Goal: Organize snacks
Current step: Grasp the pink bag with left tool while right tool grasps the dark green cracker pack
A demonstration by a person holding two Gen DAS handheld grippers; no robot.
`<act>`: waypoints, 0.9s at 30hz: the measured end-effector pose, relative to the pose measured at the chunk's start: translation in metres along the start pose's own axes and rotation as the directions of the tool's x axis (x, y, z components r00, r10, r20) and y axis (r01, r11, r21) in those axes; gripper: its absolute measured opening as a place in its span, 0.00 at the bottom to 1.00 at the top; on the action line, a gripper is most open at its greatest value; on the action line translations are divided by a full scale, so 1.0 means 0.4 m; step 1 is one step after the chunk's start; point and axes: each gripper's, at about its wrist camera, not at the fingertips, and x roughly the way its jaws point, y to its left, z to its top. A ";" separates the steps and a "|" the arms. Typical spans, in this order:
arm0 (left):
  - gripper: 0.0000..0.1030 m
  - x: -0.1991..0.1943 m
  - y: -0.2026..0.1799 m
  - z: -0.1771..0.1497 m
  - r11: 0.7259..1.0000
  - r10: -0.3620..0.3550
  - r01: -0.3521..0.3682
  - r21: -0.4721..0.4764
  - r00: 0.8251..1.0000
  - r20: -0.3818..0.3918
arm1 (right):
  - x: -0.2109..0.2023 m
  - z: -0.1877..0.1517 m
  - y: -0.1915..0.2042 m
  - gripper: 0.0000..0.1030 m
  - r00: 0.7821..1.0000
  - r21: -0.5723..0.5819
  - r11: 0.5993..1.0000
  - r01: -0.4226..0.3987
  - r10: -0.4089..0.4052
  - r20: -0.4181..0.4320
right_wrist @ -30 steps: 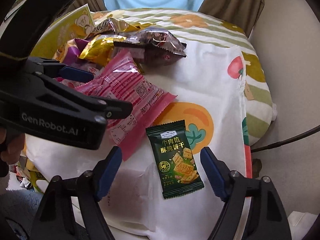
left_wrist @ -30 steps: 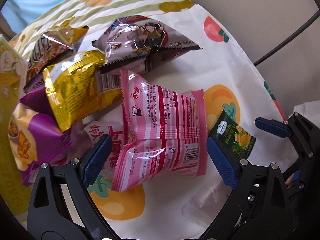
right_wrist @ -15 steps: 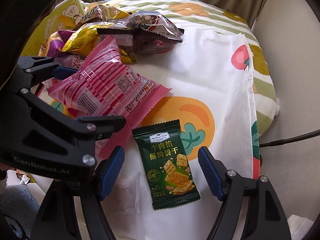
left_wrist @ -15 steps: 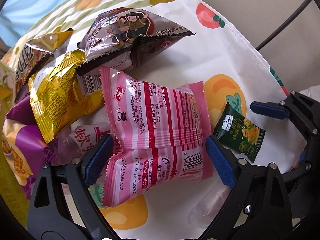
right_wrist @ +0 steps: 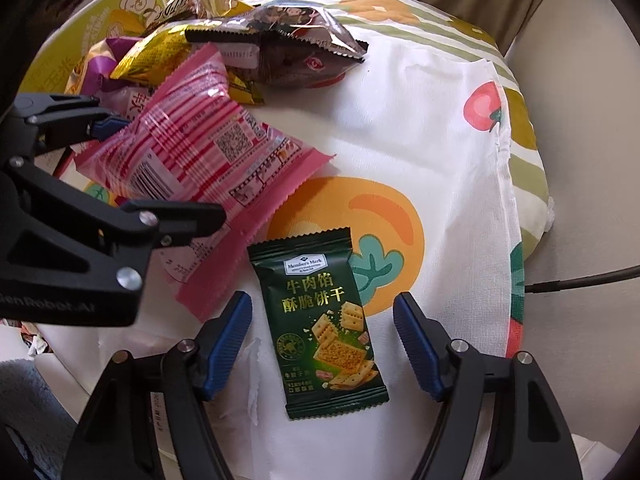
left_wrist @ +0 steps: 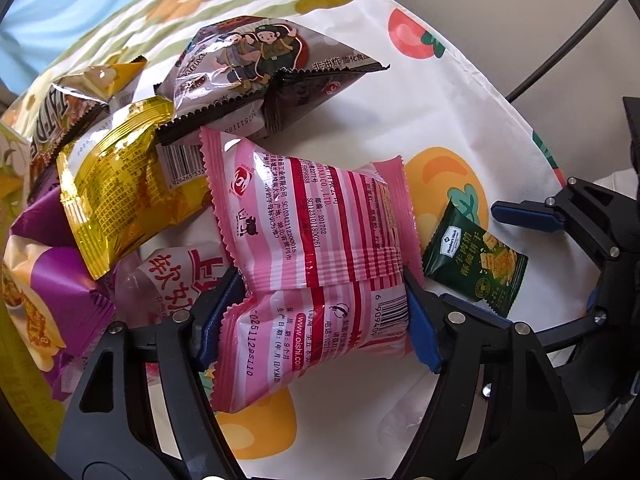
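We are closing our left gripper (left_wrist: 316, 304) on the puffy pink striped snack bag (left_wrist: 312, 248) and our right gripper (right_wrist: 322, 336), not touching yet, around the flat dark green cracker packet (right_wrist: 320, 320) on the fruit-print cloth (right_wrist: 420, 120), so next we squeeze and lift.

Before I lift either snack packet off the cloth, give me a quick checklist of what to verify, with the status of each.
1. Left gripper straddles the pink snack packet: ok; jaws closing, pads at its two sides.
2. Left grip firm: cannot tell.
3. Pink snack packet free of the pile: not ok; the yellow snack bag and the brown cartoon bag sit against its far corner.
4. Right gripper centred over the green cracker packet: ok; packet between the fingers.
5. Right pads on the packet: not ok; jaws closing, gaps show on both sides.
6. Green cracker packet lying alone on the fruit-print cloth: ok.
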 end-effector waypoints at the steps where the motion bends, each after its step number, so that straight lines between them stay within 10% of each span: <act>1: 0.69 -0.005 0.000 -0.002 1.000 0.001 -0.001 0.001 1.000 0.004 | 0.003 -0.001 0.003 0.67 1.000 -0.008 1.000 0.004 -0.004 -0.002; 12: 0.69 -0.060 -0.019 -0.007 0.999 0.044 -0.044 0.008 0.998 0.048 | -0.007 -0.007 0.014 0.43 0.999 -0.008 0.999 -0.048 0.048 0.020; 27: 0.69 -0.149 -0.010 -0.018 0.996 0.076 -0.070 -0.054 0.991 0.109 | -0.085 0.001 0.003 0.40 0.990 -0.010 0.998 -0.068 0.069 0.121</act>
